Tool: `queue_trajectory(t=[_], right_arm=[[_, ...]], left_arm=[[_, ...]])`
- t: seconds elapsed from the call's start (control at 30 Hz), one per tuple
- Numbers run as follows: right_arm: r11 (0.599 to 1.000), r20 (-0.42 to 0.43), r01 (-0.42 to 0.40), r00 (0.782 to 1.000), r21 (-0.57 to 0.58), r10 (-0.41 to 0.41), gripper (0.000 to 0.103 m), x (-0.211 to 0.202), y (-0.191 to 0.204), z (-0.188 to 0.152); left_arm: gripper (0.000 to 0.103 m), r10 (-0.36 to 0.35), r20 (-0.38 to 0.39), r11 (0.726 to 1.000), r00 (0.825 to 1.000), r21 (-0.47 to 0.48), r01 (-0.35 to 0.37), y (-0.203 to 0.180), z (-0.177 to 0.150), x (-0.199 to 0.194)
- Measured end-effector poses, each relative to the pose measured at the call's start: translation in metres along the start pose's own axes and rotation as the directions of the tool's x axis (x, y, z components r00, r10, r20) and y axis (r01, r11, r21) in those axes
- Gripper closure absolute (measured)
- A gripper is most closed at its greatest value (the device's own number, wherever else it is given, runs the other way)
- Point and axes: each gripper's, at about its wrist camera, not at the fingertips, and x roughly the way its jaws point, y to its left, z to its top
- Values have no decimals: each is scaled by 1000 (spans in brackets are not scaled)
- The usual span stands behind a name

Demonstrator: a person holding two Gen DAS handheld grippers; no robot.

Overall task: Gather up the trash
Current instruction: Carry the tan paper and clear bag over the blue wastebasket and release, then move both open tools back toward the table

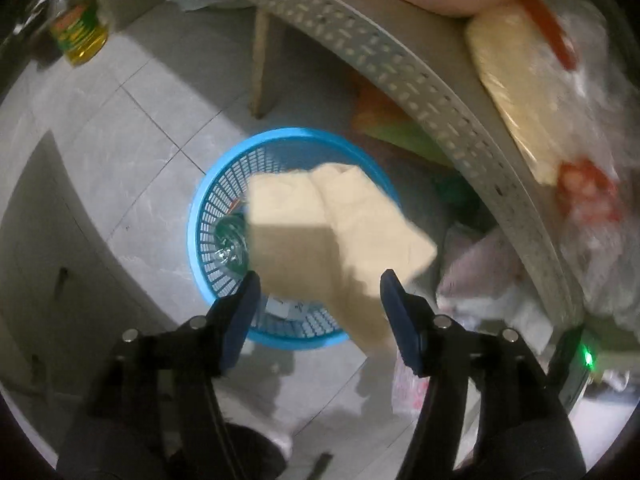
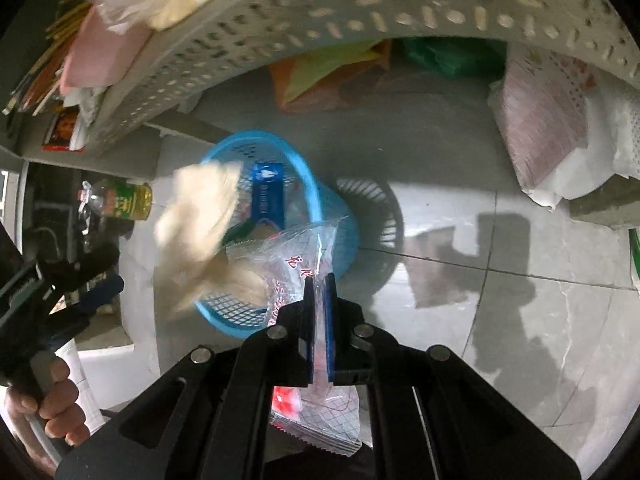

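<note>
Between parted fingers, tissue

Clutter around a grey perforated plastic shelf

On the shelf lie a pale pink flat pad and a clear bag of cream noodles; beneath it, an orange-and-green bag; beside it, on the grey tiled floor, a yellow oil bottle.

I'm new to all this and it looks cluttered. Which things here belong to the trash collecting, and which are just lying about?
Part of the job:
- blue basket
- beige crumpled paper, loose over the basket
- clear wrapper, pinched in the right gripper
- left gripper, open

Just lying about:
- oil bottle
- perforated shelf
- pink sack
</note>
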Motion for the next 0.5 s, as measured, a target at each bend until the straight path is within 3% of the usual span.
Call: queue_trajectory(t=[0.2, 0.33, 0.5], right_arm=[[1000, 16, 30, 999, 5, -30, 98, 9, -4, 5], [990, 90, 105, 991, -93, -97, 98, 18, 28, 13], [955, 216, 226, 959, -193, -183, 94, 49, 72, 27]], left_arm=[[41, -11, 26, 998, 1000, -61, 12, 17, -1, -21], [41, 33, 87, 997, 996, -69, -27, 24, -2, -61], [35, 89, 137, 995, 987, 28, -94, 23, -25, -132]])
